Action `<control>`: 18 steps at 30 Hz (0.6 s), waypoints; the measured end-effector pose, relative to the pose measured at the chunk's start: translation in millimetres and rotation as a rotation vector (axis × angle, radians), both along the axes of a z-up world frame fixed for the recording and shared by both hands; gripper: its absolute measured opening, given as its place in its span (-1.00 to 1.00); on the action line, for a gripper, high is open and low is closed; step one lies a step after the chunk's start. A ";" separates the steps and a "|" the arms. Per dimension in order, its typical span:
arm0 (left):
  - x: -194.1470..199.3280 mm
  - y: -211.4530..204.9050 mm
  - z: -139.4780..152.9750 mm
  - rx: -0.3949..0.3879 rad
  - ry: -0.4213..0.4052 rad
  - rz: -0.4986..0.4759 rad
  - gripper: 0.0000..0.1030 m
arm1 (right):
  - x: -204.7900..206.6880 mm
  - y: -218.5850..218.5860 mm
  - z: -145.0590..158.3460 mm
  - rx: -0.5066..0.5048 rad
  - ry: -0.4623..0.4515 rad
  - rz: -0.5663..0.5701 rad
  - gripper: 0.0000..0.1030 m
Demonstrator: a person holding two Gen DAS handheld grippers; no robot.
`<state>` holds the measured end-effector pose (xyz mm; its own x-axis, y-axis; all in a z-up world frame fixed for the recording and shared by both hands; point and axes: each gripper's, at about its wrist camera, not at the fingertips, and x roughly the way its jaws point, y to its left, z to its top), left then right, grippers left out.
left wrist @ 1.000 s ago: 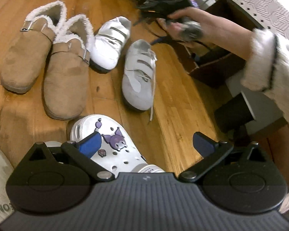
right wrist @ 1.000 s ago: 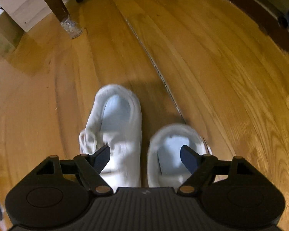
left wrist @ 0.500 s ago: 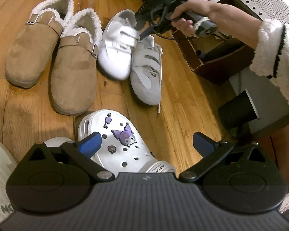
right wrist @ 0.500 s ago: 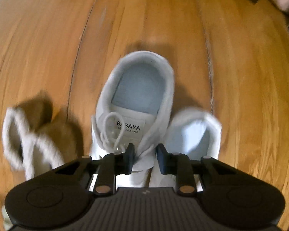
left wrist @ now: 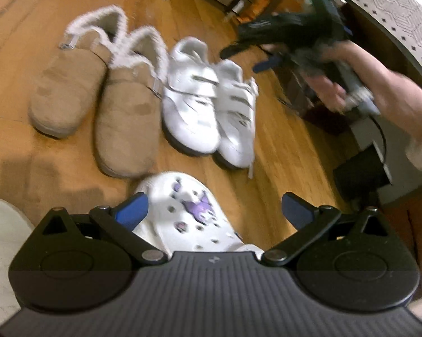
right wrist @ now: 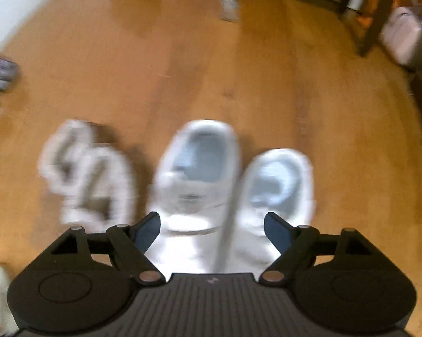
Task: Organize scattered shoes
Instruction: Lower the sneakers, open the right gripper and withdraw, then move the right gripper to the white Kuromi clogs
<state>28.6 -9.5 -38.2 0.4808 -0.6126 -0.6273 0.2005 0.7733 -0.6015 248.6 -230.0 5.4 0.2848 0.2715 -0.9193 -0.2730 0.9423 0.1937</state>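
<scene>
In the left wrist view a pair of tan fur-lined clogs (left wrist: pixel 126 123) lies at the left. Touching side by side next to them is a pair of white strap sneakers (left wrist: pixel 191 106). My left gripper (left wrist: pixel 213 205) hangs open over a white clog with a purple charm (left wrist: pixel 188 219), not touching it. A person's hand holds my right gripper (left wrist: pixel 247 59) above and right of the sneakers. In the blurred right wrist view the right gripper (right wrist: pixel 212 221) is over the two sneakers (right wrist: pixel 199 174); its jaws are opening and the pads press on nothing.
The floor is wooden boards. Dark furniture and a black box (left wrist: pixel 360 174) stand at the right. Farther back are chair or table legs (right wrist: pixel 374 14), a pale bag (right wrist: pixel 405 39) and a small clear bottle (right wrist: pixel 229 5). A white object (left wrist: pixel 3 224) lies at lower left.
Half a second ago the right gripper was shut on one sneaker's tongue; it has since let go and drawn back. The splayed sneakers now lie side by side. The left gripper barely moved.
</scene>
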 end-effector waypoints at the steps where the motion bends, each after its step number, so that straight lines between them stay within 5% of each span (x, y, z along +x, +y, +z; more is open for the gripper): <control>1: 0.4 3.4 0.4 0.007 -0.001 0.014 1.00 | -6.4 7.9 -6.7 0.026 0.047 0.046 0.58; 3: 1.8 14.0 0.0 0.017 0.005 0.049 1.00 | -22.2 27.7 -27.5 0.050 0.145 0.130 0.55; 7: 2.8 28.0 0.6 0.049 0.001 0.097 1.00 | -36.6 62.6 -82.0 0.031 0.292 0.183 0.11; 10: 3.7 37.4 -0.4 0.072 0.006 0.125 1.00 | -33.1 74.7 -96.7 0.021 0.263 0.130 -0.16; 18: 3.6 42.7 -4.2 0.092 0.043 0.106 1.00 | -29.4 65.9 -61.0 0.086 0.094 0.162 -0.13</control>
<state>32.2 33.2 -42.5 0.5109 -0.4990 -0.7000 0.0904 0.8410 -0.5335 219.1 -164.1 -55.6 0.1453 0.3851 -0.9114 -0.3968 0.8665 0.3029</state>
